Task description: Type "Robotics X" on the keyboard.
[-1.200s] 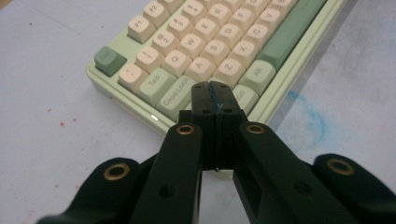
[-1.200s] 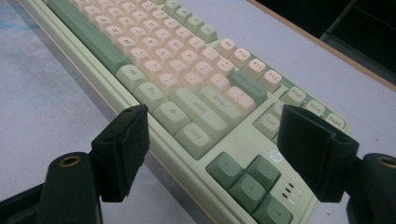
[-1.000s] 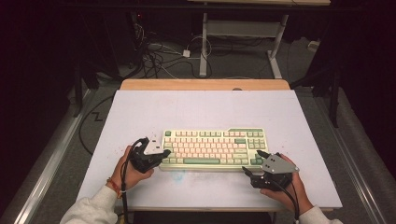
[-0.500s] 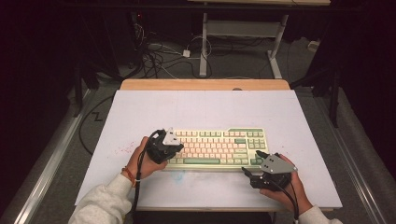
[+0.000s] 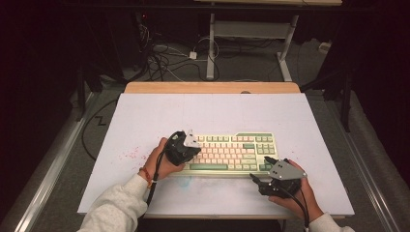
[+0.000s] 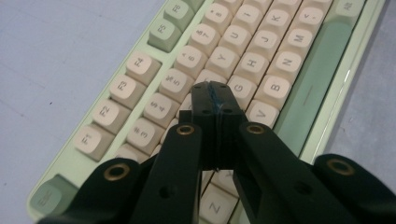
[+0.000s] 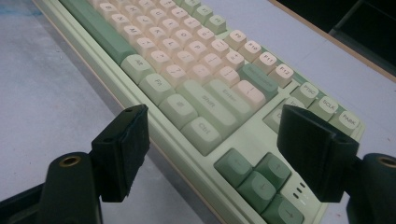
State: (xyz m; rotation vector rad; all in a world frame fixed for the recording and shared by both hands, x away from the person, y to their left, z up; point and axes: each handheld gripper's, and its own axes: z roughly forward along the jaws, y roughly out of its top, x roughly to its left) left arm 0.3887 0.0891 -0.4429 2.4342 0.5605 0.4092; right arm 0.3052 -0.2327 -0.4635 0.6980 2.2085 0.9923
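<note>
Altogether one keyboard [image 5: 232, 152], two tongs: left tongs [image 6: 215, 100] clenched (over its keys), right tongs [image 7: 212, 154] released.

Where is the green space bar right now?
In the high view, the space bar runs along the keyboard edge nearest the person, just right of the left tool.

light: bright tabletop, dark surroundings | shadows: soft | focus: close-ups slightly soft

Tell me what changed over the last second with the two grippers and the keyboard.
The left gripper, jaws shut on nothing, moved rightward from beside the pale green and cream keyboard to over its left-hand keys. The right gripper stayed open at the keyboard's near right corner, and the keyboard did not shift.
</note>
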